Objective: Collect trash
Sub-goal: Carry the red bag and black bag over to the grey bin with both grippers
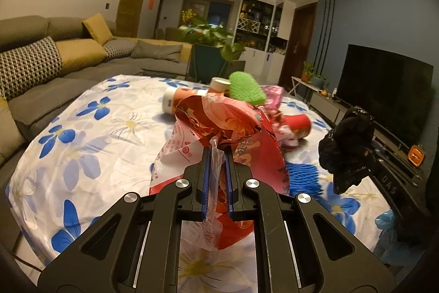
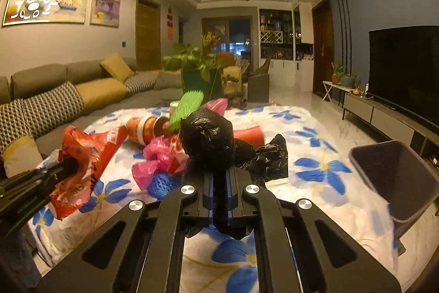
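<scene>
Only from the right wrist shows the bin point(image 2: 395, 180); jaws pinch black bag point(image 2: 208, 139), left pinch red wrapper point(image 1: 233, 128).

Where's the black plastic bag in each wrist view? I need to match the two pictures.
Left wrist: black plastic bag hangs at right, above the table edge.
Right wrist: centre, pinched in the right gripper.
Shared landmark: the green foam net atop the trash pile.

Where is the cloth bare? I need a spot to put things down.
The floral cloth is bare on the sofa side, left of the red wrapper, and also between the black bag and the bin. The middle is crowded: cups, green netting, pink plastic.
</scene>
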`<state>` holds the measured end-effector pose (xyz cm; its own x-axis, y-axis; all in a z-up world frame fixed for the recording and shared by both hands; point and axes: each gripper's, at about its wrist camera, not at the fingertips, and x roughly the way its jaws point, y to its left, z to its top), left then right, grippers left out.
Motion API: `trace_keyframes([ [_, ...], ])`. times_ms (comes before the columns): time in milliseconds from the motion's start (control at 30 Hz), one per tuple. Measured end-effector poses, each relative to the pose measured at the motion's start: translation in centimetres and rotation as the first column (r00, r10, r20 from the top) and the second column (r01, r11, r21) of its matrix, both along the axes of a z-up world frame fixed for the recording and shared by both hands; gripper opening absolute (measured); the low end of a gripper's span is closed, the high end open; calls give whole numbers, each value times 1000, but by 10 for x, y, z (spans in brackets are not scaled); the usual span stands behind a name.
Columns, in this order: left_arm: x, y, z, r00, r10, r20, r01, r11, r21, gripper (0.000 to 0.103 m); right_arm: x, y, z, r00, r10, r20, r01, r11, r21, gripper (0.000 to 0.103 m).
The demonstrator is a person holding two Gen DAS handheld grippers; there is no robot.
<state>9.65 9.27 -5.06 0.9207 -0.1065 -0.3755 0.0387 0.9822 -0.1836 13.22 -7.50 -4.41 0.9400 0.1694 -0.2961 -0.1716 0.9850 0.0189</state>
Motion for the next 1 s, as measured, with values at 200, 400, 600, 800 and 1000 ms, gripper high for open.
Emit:
trace_keyframes([
  [200,-7,-24,12,999,-42,22,42,999,19,9,-21,-22,12,998,-33,45,32,999,21,7],
  [400,-8,-50,24,995,-94,42,92,995,42,9,-36,-47,19,995,-79,66,77,996,34,7],
  [600,-3,-86,36,982,-175,66,170,983,75,9,-49,-79,25,985,-144,90,142,989,29,7],
  [800,13,-134,45,956,-281,81,276,959,71,9,-59,-129,32,961,-250,119,247,968,35,7],
  [1000,32,-186,56,920,-376,106,370,926,73,9,-65,-177,38,921,-355,157,355,934,30,7],
])
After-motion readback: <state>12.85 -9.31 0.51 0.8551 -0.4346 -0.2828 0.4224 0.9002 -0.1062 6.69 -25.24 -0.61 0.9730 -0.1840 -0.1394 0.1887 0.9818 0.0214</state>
